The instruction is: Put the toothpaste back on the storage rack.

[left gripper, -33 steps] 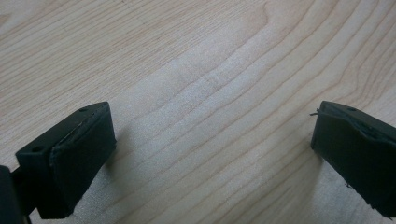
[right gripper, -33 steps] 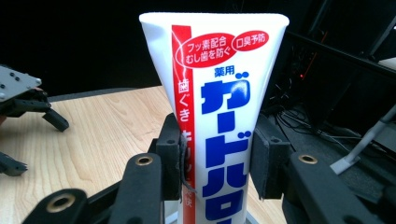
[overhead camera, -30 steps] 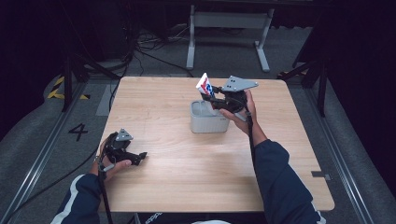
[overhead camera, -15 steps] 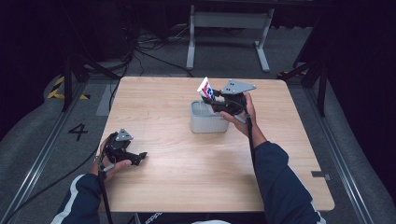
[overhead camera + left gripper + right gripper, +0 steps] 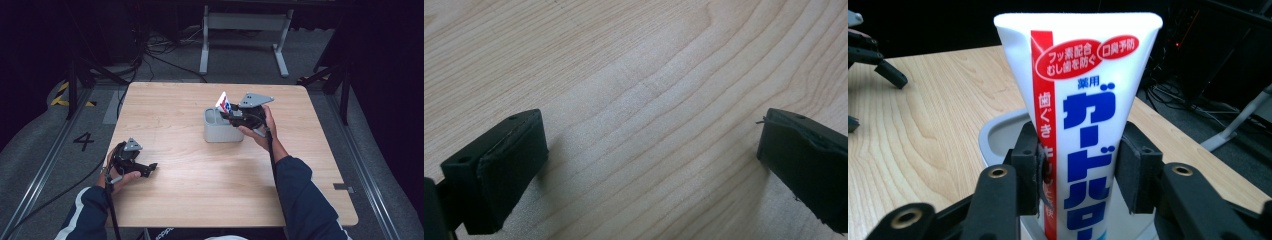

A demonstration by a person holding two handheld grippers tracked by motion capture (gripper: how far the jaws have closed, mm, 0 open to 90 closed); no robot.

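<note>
Wooden surface (image 5: 200, 190), dark room. Left tongs (image 5: 150, 167) rest spread near the left edge. Right tongs (image 5: 1080, 165), just easing apart, pinch the toothpaste tube (image 5: 1088, 125) standing in the grey cup (image 5: 220, 132) mid-surface. Next: probably release and lift clear.

Toothpaste tube (image 5: 1083, 115) upright in holder (image 5: 218, 132), mid-worktop (image 5: 200, 185); right hand-held gripper (image 5: 233, 116) over holder, left hand-held gripper (image 5: 150, 167) near front-left, well apart.

Even overhead light keeps the wooden surface (image 5: 200, 170) bright, while the floor and background around it sink into near-black. Shadows are soft and short. Close-up views are slightly grainy; near jaws blur, and no glare.
</note>
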